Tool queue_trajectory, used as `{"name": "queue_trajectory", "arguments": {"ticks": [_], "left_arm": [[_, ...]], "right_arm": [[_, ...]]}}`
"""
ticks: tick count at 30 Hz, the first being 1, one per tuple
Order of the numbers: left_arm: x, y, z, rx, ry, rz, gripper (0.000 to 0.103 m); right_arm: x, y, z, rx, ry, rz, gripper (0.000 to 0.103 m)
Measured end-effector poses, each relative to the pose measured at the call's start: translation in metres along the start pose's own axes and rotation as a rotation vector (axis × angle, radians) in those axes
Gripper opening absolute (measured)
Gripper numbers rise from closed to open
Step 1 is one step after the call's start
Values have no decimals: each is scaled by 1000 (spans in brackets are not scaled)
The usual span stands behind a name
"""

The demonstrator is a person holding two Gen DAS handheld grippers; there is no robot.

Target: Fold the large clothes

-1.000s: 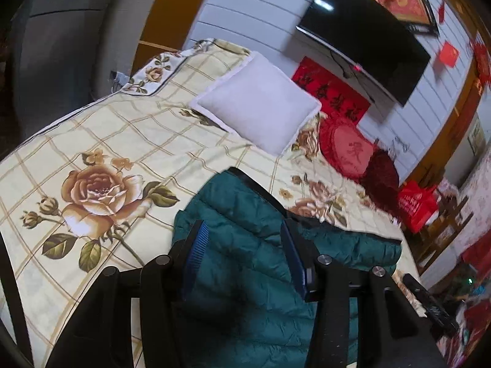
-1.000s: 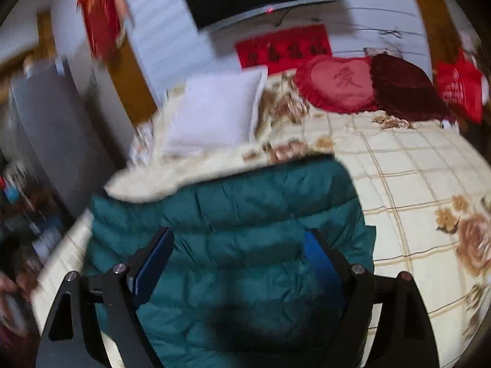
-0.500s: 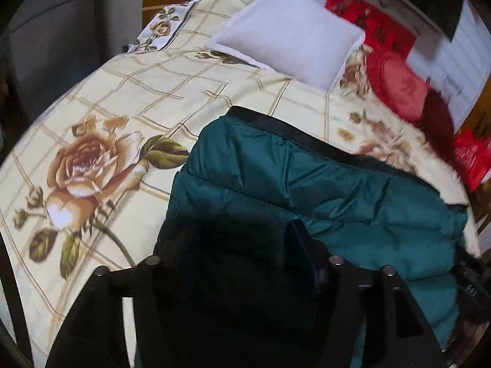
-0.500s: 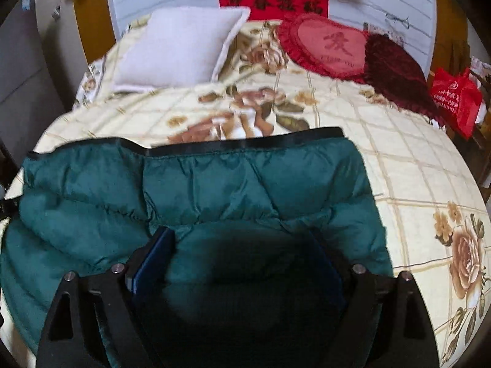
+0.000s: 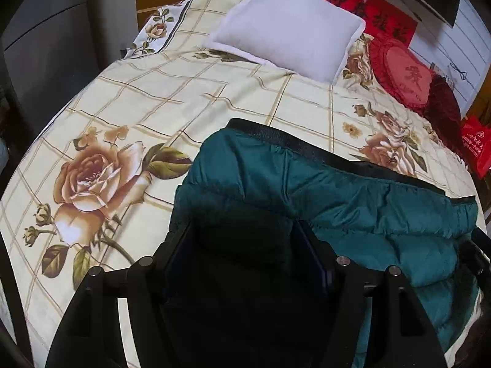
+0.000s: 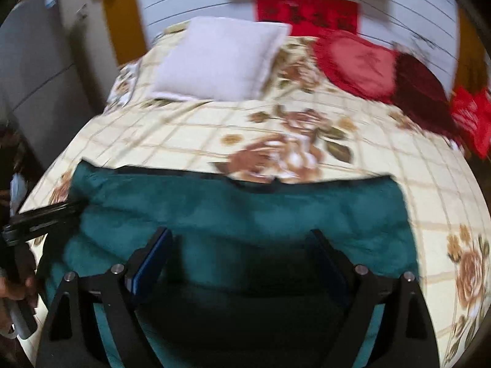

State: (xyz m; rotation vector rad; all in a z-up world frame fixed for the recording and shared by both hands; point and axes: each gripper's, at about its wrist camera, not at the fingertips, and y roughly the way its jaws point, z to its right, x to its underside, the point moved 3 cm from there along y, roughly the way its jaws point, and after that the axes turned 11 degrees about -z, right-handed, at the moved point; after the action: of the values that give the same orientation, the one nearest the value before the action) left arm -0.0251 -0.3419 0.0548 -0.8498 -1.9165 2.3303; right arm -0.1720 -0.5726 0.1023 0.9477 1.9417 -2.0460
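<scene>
Teal jacket (image 5: 353, 202) near edge shadowed

Bare bedspread (image 5: 190, 92) left of jacket (image 5: 353, 196); pillow (image 5: 285, 27) beyond

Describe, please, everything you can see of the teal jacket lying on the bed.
The teal jacket is a puffy, quilted garment of slightly shiny fabric, with a black band along its far edge. It lies folded into a rough rectangle on the floral bedspread, short of the white pillow. Both the left tongs and the right tongs stand open over its near part; any contact is hidden in shadow.
</scene>
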Motion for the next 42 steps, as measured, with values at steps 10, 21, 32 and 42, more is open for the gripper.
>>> {"name": "queue_trajectory", "arguments": {"ticks": [10, 21, 32, 42], "left_arm": [[-14, 18, 21, -19, 63, 46, 50], [-15, 24, 27, -19, 73, 67, 52], [-13, 25, 29, -25, 72, 74, 53], [-13, 25, 25, -28, 67, 82, 54]], "right_arm": [[7, 58, 19, 28, 101, -43, 92], [11, -5, 59, 175, 73, 27, 91], [30, 44, 124, 187, 198, -54, 99], [44, -20, 97, 103, 183, 13, 98]]}}
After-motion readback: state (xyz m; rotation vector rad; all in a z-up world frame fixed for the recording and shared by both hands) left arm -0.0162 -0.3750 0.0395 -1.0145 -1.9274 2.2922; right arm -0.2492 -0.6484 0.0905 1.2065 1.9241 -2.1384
